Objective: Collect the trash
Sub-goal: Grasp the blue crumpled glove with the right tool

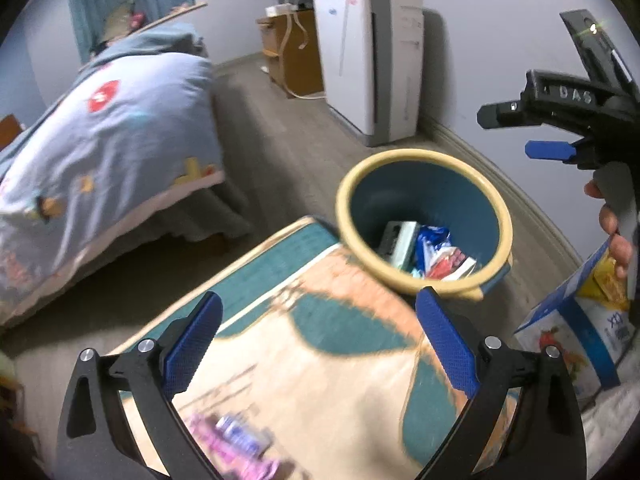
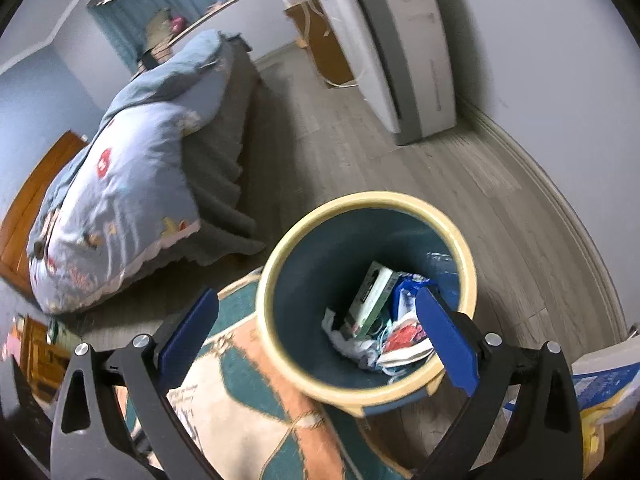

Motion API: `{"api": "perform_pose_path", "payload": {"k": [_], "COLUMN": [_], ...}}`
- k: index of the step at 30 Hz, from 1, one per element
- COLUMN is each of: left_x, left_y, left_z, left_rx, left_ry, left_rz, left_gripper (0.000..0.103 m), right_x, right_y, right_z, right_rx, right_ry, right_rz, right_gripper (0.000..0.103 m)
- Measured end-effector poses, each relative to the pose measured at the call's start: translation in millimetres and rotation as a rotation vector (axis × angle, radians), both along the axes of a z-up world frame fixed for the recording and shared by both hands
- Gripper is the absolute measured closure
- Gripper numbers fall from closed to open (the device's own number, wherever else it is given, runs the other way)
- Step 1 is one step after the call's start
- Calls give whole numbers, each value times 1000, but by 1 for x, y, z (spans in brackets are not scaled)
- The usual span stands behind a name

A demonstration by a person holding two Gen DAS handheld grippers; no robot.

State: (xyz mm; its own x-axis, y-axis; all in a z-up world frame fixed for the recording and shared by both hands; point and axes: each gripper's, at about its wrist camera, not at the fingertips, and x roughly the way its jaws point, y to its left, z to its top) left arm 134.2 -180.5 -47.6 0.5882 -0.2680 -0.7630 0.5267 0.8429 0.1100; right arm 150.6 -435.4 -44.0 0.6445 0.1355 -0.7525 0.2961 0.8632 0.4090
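Observation:
A blue bin with a cream rim (image 1: 424,160) stands at the rug's edge and holds a green box (image 1: 400,242) and crumpled wrappers (image 1: 438,256). It also shows in the right wrist view (image 2: 280,264), with the box (image 2: 370,298) and wrappers (image 2: 400,336) inside. My left gripper (image 1: 320,344) is open and empty above the rug, short of the bin. A pink and purple wrapper (image 1: 236,440) lies blurred on the rug below it. My right gripper (image 2: 318,338) is open and empty just above the bin's near rim. It shows from the side in the left wrist view (image 1: 520,132).
A patterned teal and cream rug (image 1: 320,360) covers the floor. A bed with a blue quilt (image 1: 100,152) is at the left. A white appliance (image 1: 372,60) stands by the wall. A blue and white carton (image 1: 572,328) sits at the right.

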Motion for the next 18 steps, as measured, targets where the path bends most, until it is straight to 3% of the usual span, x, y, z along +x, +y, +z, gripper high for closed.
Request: {"api": "perform_pose_path", "payload": {"k": [8,14,18], "left_x": [-49,-78,-93], "left_y": [80,144,178], "left_z": [22,16,10], "left_rx": [-13,-26,-21], "left_ry": [-28,7,9], "left_rz": [132,267,338], "left_gripper": [6,6,6], "right_x": [-25,-45,-55], "right_y": [65,109,149], "right_z": [14,12,-1], "right_rx": [-38,-21,-70], "right_ry": [10,30,72], "right_rz": [115,127,183], "right_gripper": [6,6,6]}}
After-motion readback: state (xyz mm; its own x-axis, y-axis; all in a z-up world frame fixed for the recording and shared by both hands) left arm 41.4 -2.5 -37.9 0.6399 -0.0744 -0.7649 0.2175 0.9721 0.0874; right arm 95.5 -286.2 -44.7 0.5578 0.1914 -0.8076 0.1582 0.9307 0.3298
